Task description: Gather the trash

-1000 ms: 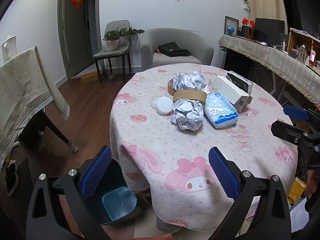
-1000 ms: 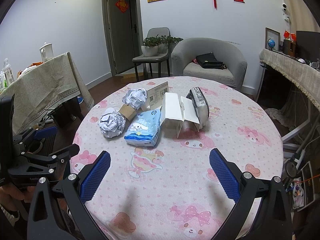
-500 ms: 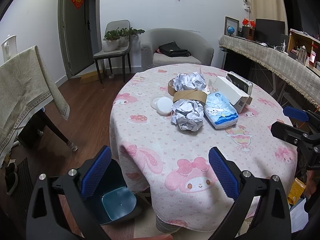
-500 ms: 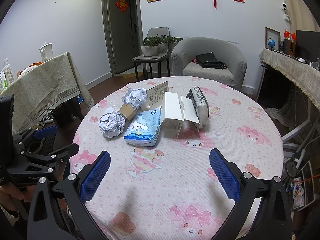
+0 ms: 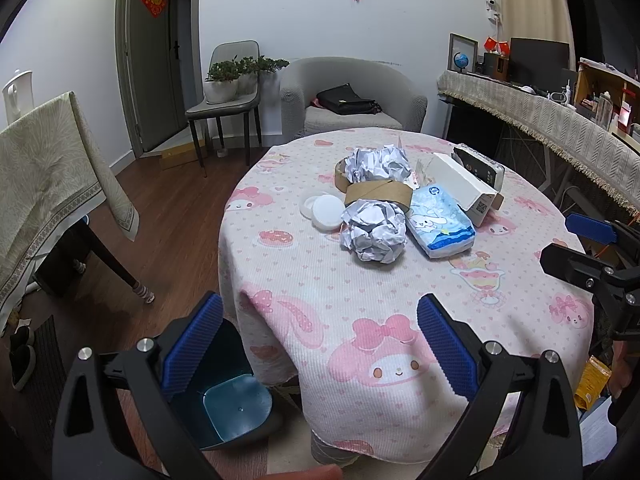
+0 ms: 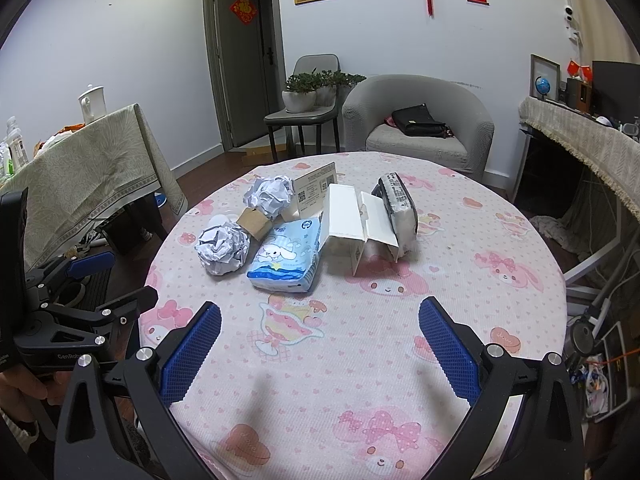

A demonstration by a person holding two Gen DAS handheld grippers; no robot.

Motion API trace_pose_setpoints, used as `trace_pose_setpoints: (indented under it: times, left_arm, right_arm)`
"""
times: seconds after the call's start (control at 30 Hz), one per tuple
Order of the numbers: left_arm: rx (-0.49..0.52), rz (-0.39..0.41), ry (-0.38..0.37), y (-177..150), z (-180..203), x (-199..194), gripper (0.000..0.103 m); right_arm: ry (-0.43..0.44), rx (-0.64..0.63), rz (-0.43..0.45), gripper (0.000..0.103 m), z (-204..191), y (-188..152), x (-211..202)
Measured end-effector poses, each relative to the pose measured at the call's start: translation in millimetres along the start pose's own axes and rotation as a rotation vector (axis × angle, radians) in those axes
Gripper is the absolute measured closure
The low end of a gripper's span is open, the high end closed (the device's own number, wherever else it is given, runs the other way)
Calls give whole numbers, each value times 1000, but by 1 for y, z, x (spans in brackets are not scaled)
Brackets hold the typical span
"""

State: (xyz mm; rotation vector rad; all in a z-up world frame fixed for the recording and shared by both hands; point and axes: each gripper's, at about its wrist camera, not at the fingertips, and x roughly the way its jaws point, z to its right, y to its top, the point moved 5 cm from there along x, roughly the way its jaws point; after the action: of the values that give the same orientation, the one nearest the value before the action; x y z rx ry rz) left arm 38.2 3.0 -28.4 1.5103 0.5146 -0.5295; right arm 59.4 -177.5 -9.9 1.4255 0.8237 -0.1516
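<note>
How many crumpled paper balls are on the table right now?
2. The near paper ball lies beside the blue tissue pack, in front of the brown tape roll. The far paper ball sits behind that roll. More could be hidden behind the white box.

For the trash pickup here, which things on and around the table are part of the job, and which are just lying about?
Part of the job:
near crumpled paper ball
far crumpled paper ball
cardboard tape roll
blue bin on the floor beside the table

Likely lying about:
blue tissue pack
white box
armchair
black bag
</note>
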Motion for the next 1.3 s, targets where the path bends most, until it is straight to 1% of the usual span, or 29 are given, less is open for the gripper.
trace_pose_setpoints:
  times: [0.3, 0.43, 0.53, 0.63, 0.67, 0.7, 0.73, 0.8, 0.93, 1.0, 1.1, 1.2, 1.3]
  left_arm:
    - [41, 20, 4, 0, 12, -1, 4]
    - [28, 9, -7, 0, 11, 1, 5]
    - [-12, 20, -34, 3, 6, -2, 6]
    - [-54, 17, -74, 5, 1, -1, 11]
    - [-60, 15, -87, 5, 1, 0, 14]
    - [-62, 12, -97, 6, 1, 0, 15]
    - [-60, 12, -108, 7, 2, 1, 16]
    - [-51, 12, -121, 9, 5, 3, 22]
    - [-38, -11, -159, 11, 11, 13, 26]
    - [-29, -28, -181, 11, 14, 17, 32]
    - [6, -33, -177, 15, 21, 26, 33]
    - [12, -45, -194, 18, 26, 35, 33]
    - [28, -53, -189, 22, 31, 45, 33]
  right_arm:
    - [-1, 0, 0, 3, 0, 0, 0]
    - [0, 3, 2, 3, 3, -2, 0]
    - [-4, 3, 2, 3, 4, -2, 0]
    - [-13, -2, 2, 3, 7, 0, -2]
    - [-9, 4, 6, 3, 7, 1, -3]
    - [-4, 12, 9, 3, 9, 4, -4]
    - [-2, 22, 13, 3, 10, 6, -5]
    - [1, 30, 19, 3, 12, 10, -5]
    - [1, 36, 22, 3, 15, 16, -2]
    - [1, 31, 18, 3, 17, 17, 0]
    - [1, 27, 14, 3, 21, 21, 5]
    - [3, 22, 8, 3, 25, 24, 10]
    - [2, 22, 1, 3, 30, 27, 17]
